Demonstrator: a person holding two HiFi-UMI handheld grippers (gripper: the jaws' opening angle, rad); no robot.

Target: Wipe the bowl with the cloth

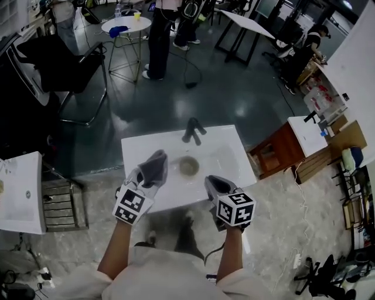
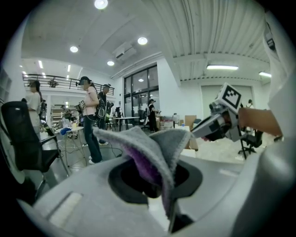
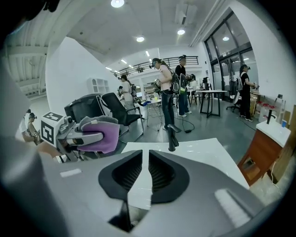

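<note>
bowl [image 1: 188, 166]: small and round, possibly metal though too tiny in the head view to be sure, sitting on the white counter [image 1: 228, 153] just in front of the dark faucet [image 1: 193, 130]. cloth [image 1: 153, 169]: grey and purple, sticking up beside the bowl's left from the left gripper [image 2: 155, 183], whose jaws are clamping it. right gripper [image 3: 145, 159]: hovering over the counter's near edge, jaws standing narrowly apart, gripping nothing.

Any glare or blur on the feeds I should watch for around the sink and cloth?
Head view: even light, sheen on the dark floor beyond the white sink, the bowl small and soft. Left gripper view: fisheye bend, the cloth close and blurred. Right gripper view: dark corners, ceiling lamps flare, the jaws in focus.
</note>
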